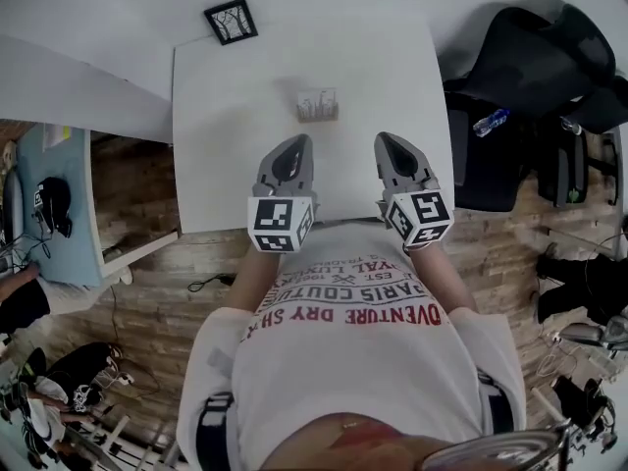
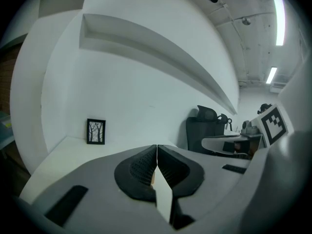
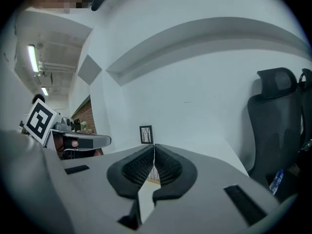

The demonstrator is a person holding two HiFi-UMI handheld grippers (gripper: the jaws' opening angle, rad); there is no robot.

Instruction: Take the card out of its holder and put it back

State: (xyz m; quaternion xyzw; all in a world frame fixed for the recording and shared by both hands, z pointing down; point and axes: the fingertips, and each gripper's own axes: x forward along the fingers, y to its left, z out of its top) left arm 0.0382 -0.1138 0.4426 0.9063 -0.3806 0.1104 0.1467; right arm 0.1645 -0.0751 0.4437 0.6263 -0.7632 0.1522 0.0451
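Card holder (image 1: pixel 317 106) stands beyond both tongs, long axis left-right; left tongs (image 1: pixel 296 143) nearer than right tongs (image 1: pixel 386 139); both closed, empty.

Card (image 1: pixel 317 103) upright in holder (image 1: pixel 318 117)

A white T-shirt (image 1: pixel 363 361) printed with red and dark lettering is worn, and the left gripper (image 1: pixel 297 140) and right gripper (image 1: pixel 385 137) are each formed of smooth grey shells, lined with black ribbed pads (image 2: pixel 139 169) and capped by a white cube (image 1: pixel 281 225) marked with black squares.
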